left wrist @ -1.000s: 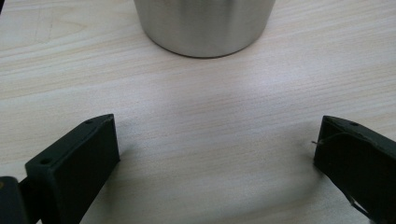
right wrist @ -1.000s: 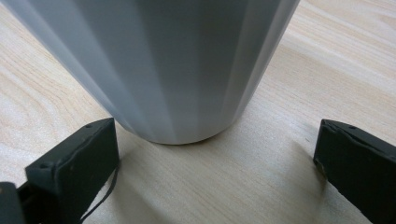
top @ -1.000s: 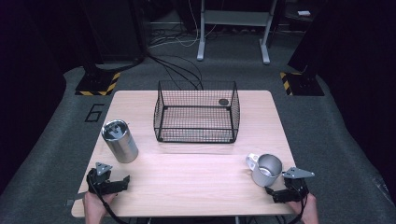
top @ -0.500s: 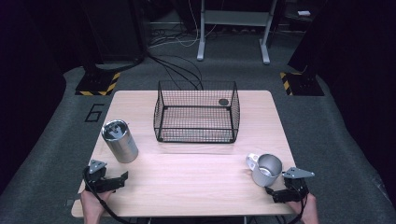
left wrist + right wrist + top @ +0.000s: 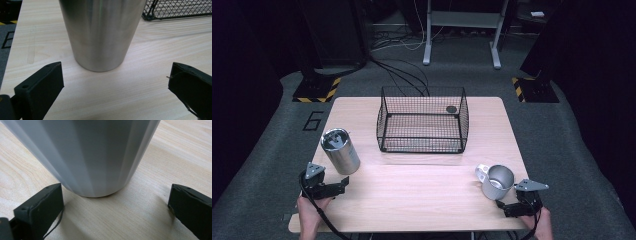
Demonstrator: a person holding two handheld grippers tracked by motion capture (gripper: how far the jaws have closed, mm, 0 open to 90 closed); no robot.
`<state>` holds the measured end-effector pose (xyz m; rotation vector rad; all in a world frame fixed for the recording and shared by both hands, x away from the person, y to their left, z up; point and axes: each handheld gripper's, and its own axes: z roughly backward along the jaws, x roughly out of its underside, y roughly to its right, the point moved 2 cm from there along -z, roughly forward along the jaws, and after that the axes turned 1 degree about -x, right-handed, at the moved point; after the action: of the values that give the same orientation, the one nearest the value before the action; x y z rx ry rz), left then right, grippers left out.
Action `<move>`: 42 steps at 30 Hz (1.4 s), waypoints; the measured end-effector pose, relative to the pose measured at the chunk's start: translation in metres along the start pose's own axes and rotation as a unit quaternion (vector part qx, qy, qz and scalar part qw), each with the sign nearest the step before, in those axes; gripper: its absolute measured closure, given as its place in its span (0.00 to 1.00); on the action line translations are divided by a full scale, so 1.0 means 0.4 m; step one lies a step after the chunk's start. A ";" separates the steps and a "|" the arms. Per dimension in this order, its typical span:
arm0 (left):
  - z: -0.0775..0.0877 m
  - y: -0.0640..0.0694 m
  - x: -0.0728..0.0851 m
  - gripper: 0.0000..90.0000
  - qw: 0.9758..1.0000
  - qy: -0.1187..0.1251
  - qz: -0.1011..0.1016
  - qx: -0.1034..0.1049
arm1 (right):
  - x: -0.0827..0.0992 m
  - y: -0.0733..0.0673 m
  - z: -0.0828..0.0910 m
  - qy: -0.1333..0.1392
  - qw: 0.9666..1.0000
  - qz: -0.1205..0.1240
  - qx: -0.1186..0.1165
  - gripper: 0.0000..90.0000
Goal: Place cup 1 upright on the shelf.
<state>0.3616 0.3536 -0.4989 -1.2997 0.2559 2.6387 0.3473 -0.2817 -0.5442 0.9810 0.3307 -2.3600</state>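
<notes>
Both tongs spread wide, gripping nothing. Left gripper point(image 5: 343, 183) lined up on steel tumbler point(image 5: 340, 150) at table's 8 o'clock; right gripper point(image 5: 501, 204) on grey mug point(image 5: 497, 181) at 4 o'clock. I judge wide jaws ready to straddle each; wire basket point(image 5: 422, 120) waits at 12.

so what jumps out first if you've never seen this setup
A black wire basket stands at the far middle of the wooden table. Near the left edge stands a steel tumbler, near the right a grey mug, each with open tongs just short of it: left, right.
</notes>
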 end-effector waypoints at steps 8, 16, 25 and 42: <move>0.001 0.006 -0.043 0.00 1.000 0.014 -0.011 0.006 | 0.000 0.000 0.000 0.000 1.000 0.000 0.000 0.00; -0.012 0.005 -0.066 0.00 1.000 0.030 -0.003 0.010 | 0.000 0.001 0.000 0.000 1.000 0.001 0.000 0.00; -0.008 -0.011 -0.101 0.00 0.999 0.047 -0.002 0.005 | 0.000 0.001 0.000 0.000 1.000 0.001 0.000 0.00; -0.009 -0.021 -0.184 0.00 0.996 0.084 0.003 -0.001 | 0.000 0.001 0.000 0.000 1.000 0.001 0.000 0.00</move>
<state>0.4104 0.3541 -0.4430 -1.5260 0.2818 2.5361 0.3476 -0.2821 -0.5442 0.9804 0.3297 -2.3593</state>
